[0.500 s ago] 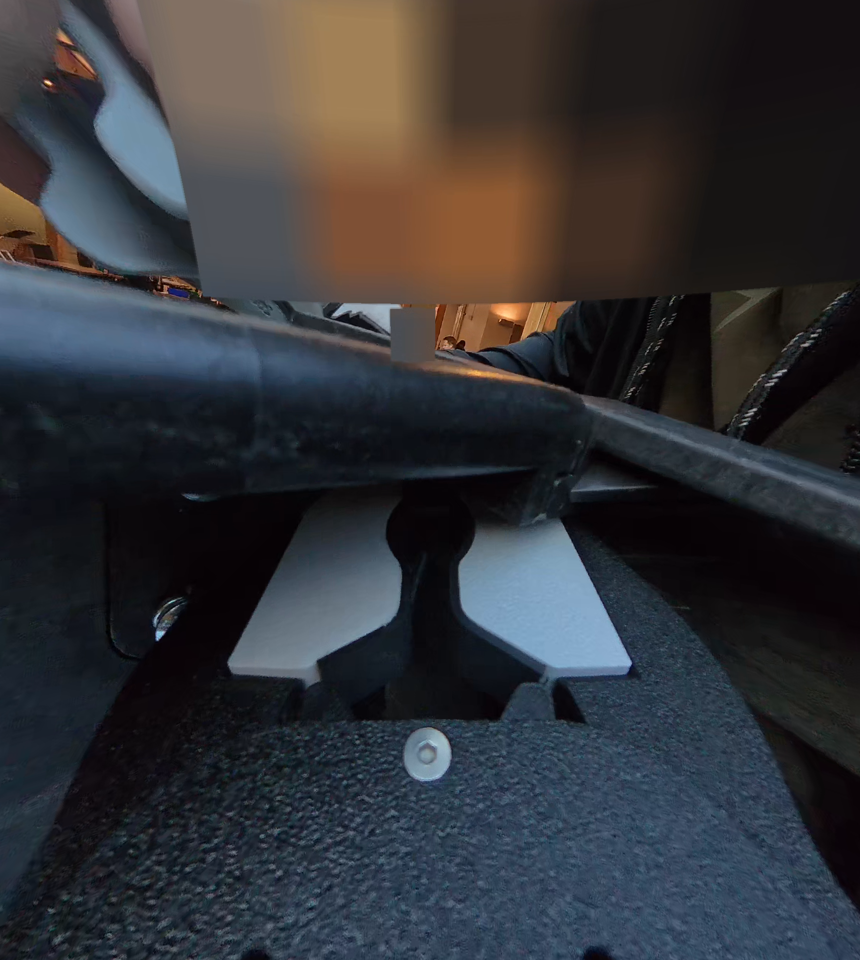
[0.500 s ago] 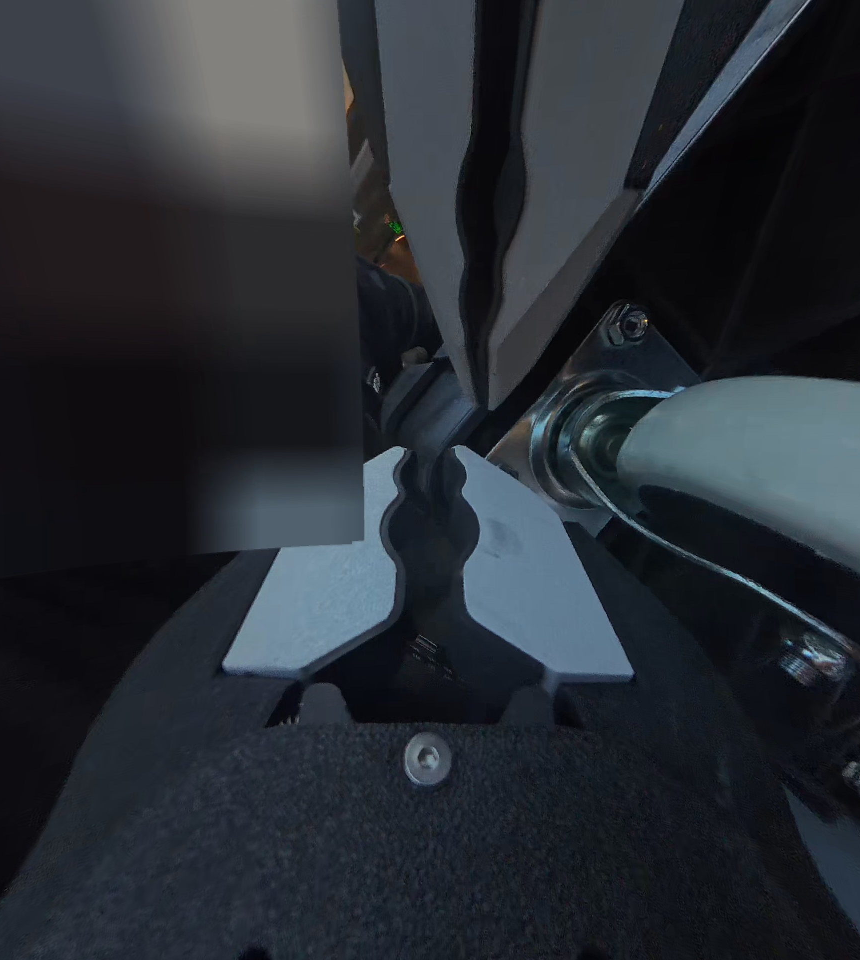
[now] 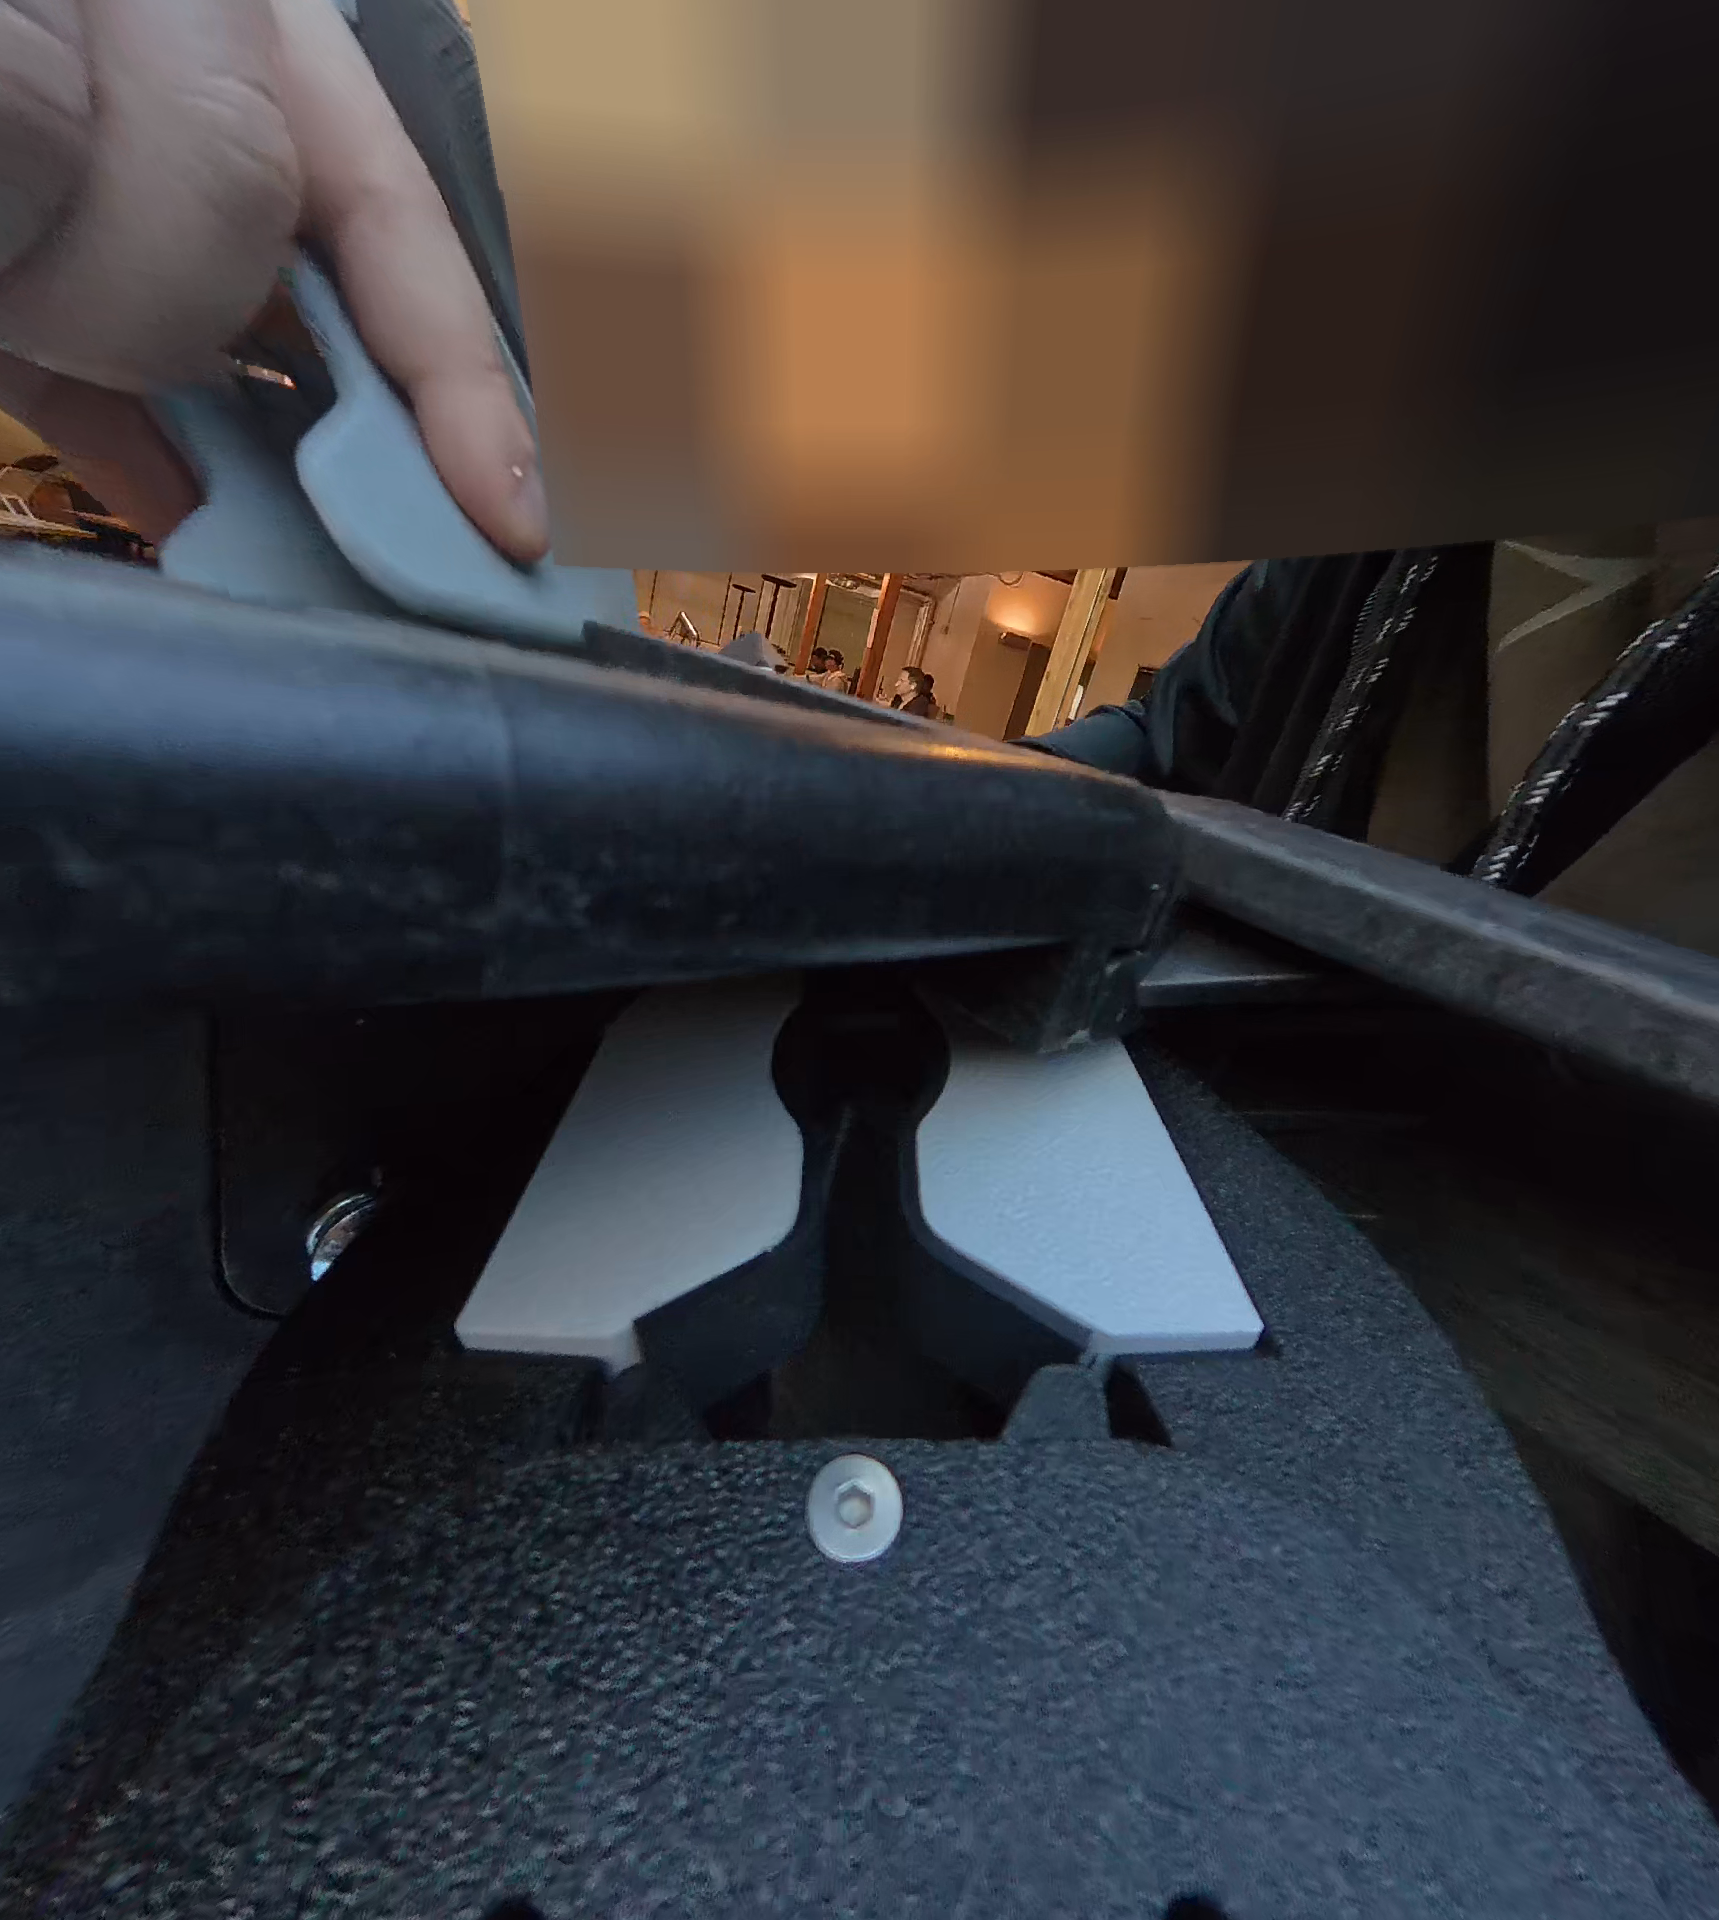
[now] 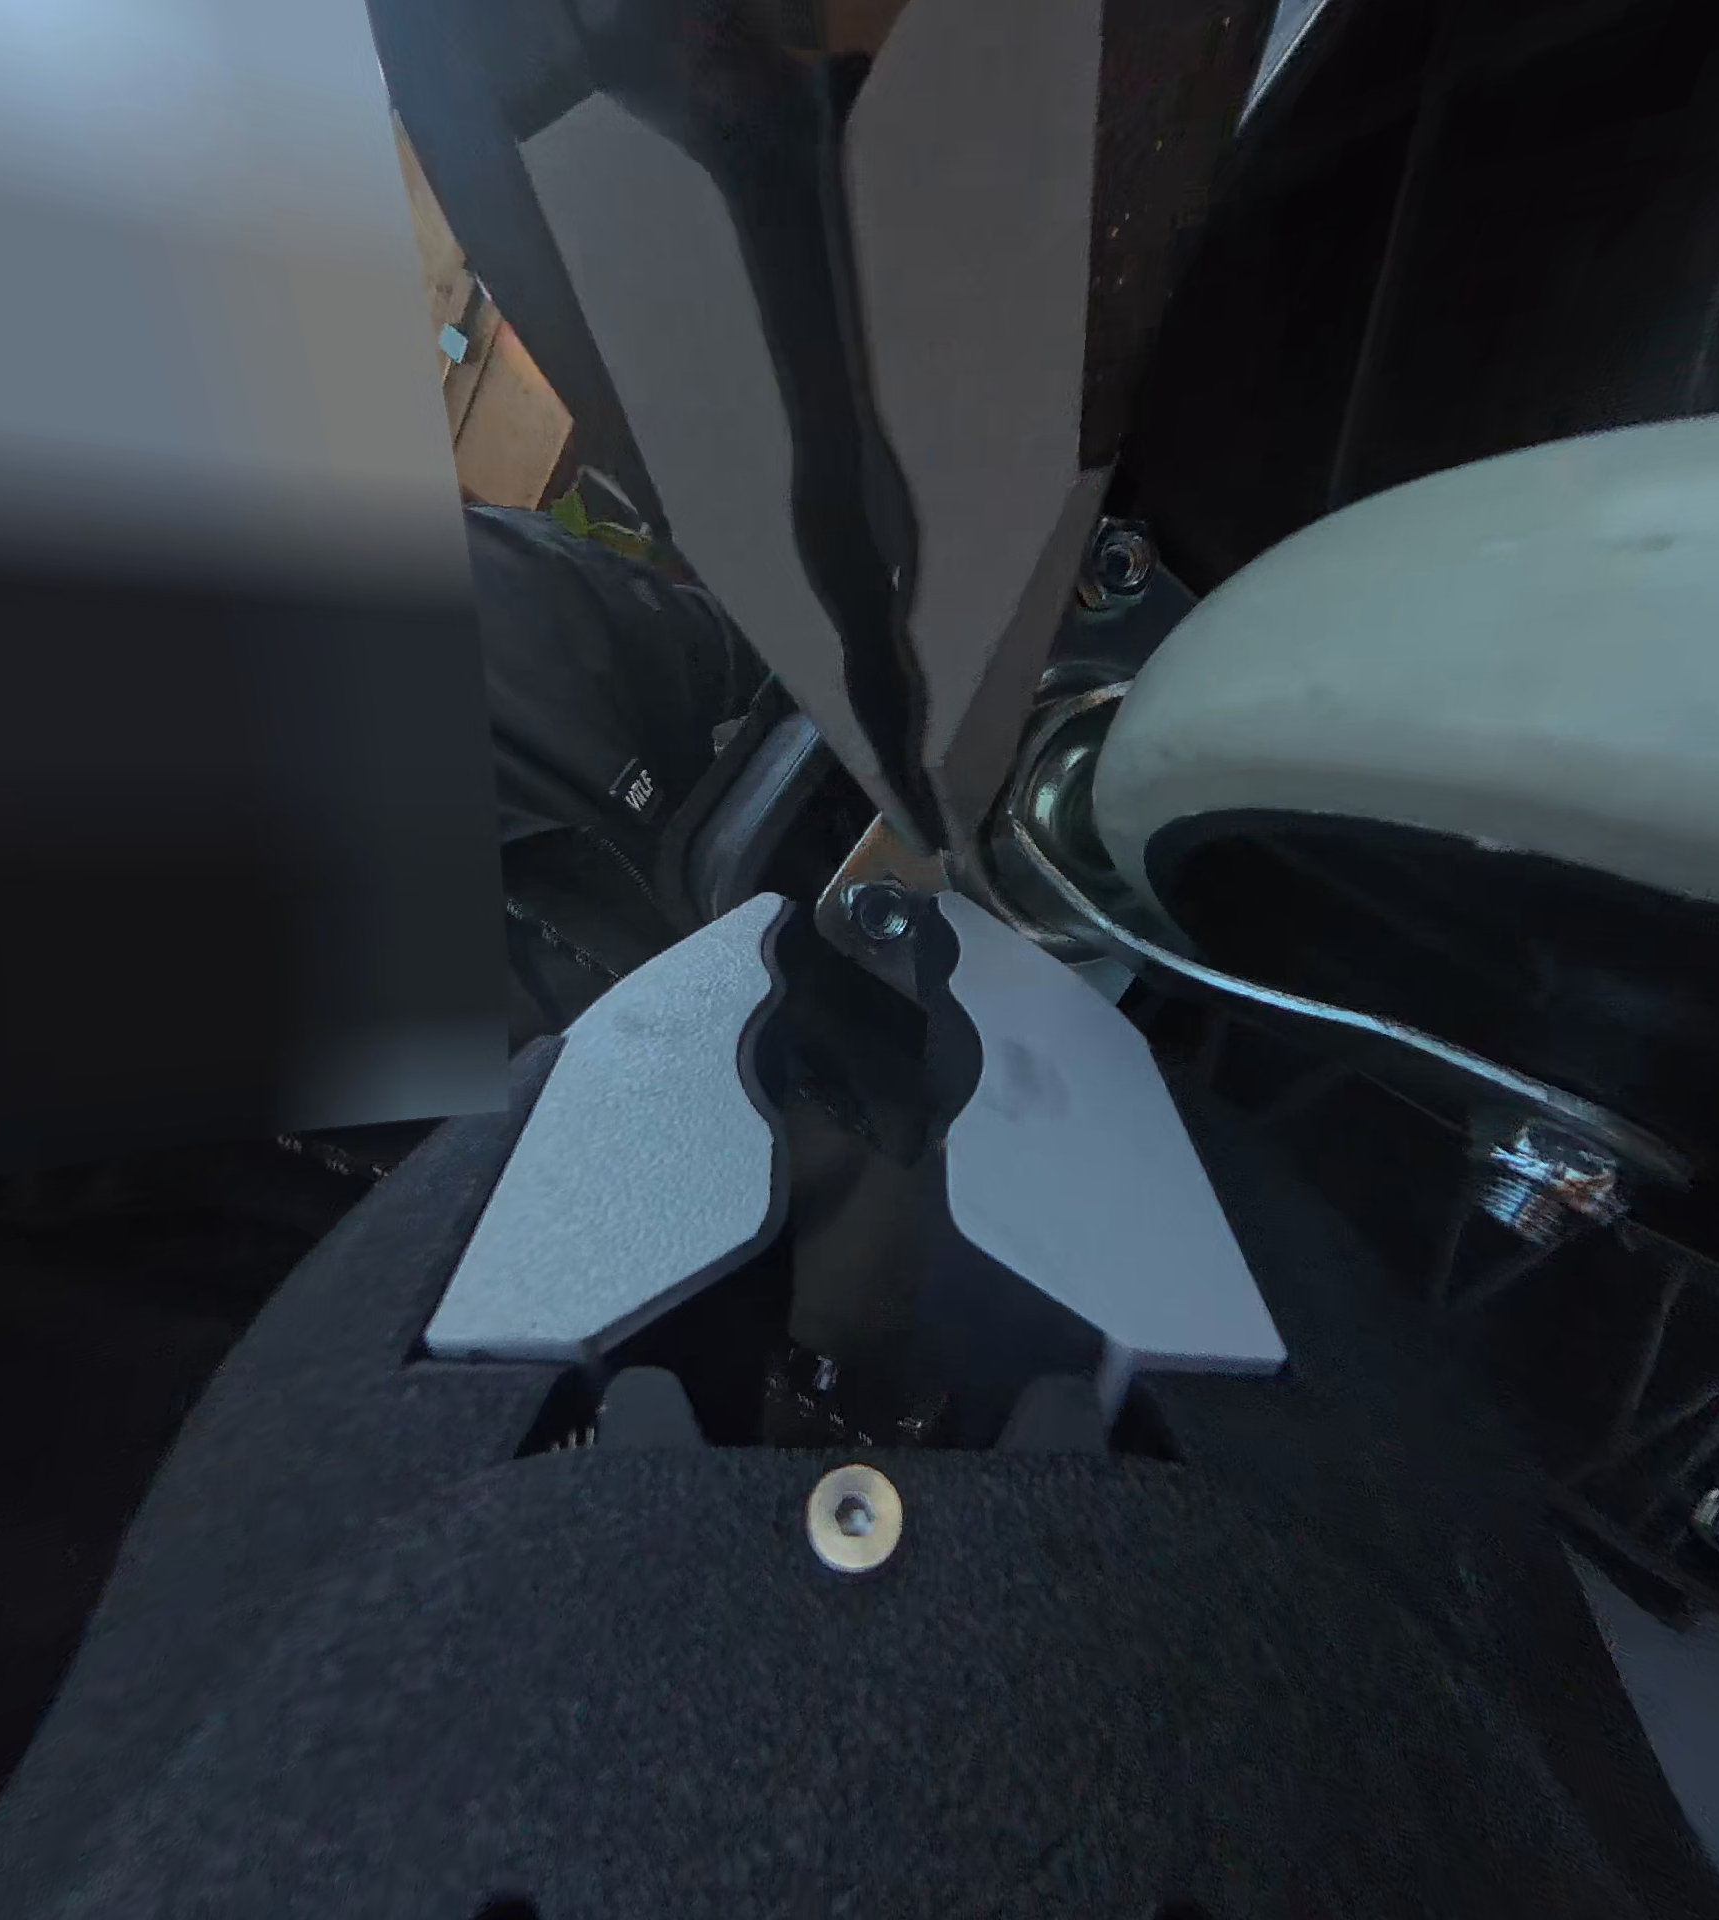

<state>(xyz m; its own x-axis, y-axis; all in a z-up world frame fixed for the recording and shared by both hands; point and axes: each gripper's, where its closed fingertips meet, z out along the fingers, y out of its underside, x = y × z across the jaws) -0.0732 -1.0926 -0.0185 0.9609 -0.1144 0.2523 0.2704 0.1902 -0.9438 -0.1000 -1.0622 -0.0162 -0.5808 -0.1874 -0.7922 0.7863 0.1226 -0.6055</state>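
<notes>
In the left wrist view my left gripper (image 3: 860, 1049) has its white fingers (image 3: 668, 1174) together, pads meeting in a thin line. Their tips are hidden under a thick black padded bar (image 3: 626, 831). In the right wrist view the same gripper (image 4: 912, 831) comes down from above, shut, with its tips against the metal plate of a grey caster wheel (image 4: 1457, 644). I cannot tell whether it pinches the plate. My right gripper (image 4: 870, 935) is slightly open and empty, with a plate bolt (image 4: 876, 914) between its tips.
A person's hand (image 3: 159, 208) presses a grey plastic part (image 3: 398, 520) on top of the black bar. A black rail (image 3: 1509, 935) runs right, with braided cords (image 3: 1613, 707) and a dark sleeve (image 3: 1250, 686) behind. The caster's metal fork (image 4: 1250, 997) curves close beside my right fingers. The gap from one gripper's tips to the other's is roughly 5 centimetres.
A hand has come into the top left of the left wrist view. In the right wrist view the fingers stand a little wider apart, and the other gripper has tilted and shifted right.
</notes>
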